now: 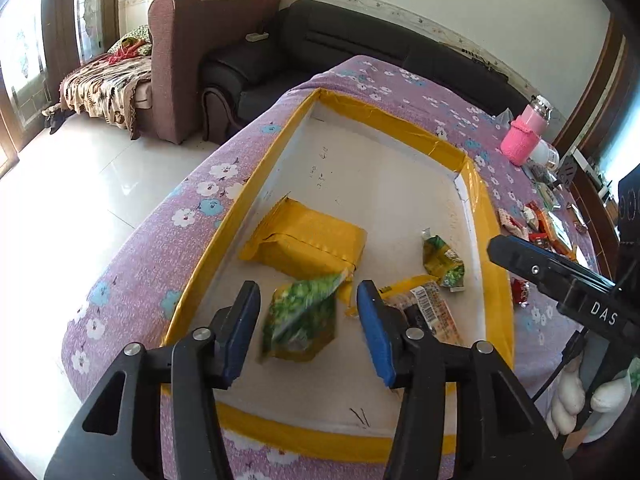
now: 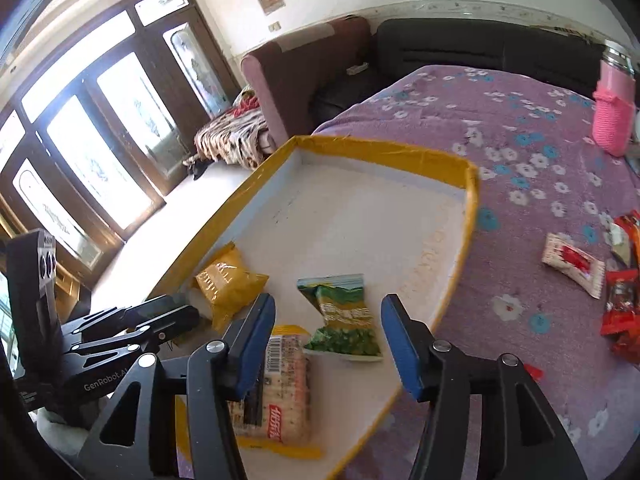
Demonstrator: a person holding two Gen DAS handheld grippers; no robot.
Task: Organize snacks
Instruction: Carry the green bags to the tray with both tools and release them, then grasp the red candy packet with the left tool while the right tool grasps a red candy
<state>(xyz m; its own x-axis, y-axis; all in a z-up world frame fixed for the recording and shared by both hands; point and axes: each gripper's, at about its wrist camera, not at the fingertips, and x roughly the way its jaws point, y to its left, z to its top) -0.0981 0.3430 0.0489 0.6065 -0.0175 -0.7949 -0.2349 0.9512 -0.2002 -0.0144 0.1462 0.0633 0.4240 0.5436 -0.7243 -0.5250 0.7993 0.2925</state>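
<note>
A shallow white tray with a yellow taped rim (image 1: 400, 120) (image 2: 380, 148) sits on the purple flowered tablecloth. Inside lie a yellow packet (image 1: 304, 236) (image 2: 230, 284), a green packet (image 1: 444, 260) (image 2: 344, 316) and a cracker packet with a barcode (image 1: 424, 308) (image 2: 276, 384). My left gripper (image 1: 308, 292) is open over the tray's near end. A second green packet (image 1: 304, 320), blurred, sits between its blue pads without touching them. My right gripper (image 2: 328, 302) is open above the tray, with the green packet lying beyond its tips and the cracker packet under its left finger.
Loose snacks lie on the cloth right of the tray: a white and red packet (image 2: 572, 264) and red packets (image 2: 620, 312) (image 1: 540, 228). A pink-sleeved bottle (image 1: 524, 136) (image 2: 612, 116) stands at the far right. Sofas (image 1: 320, 48) sit beyond the table's far edge.
</note>
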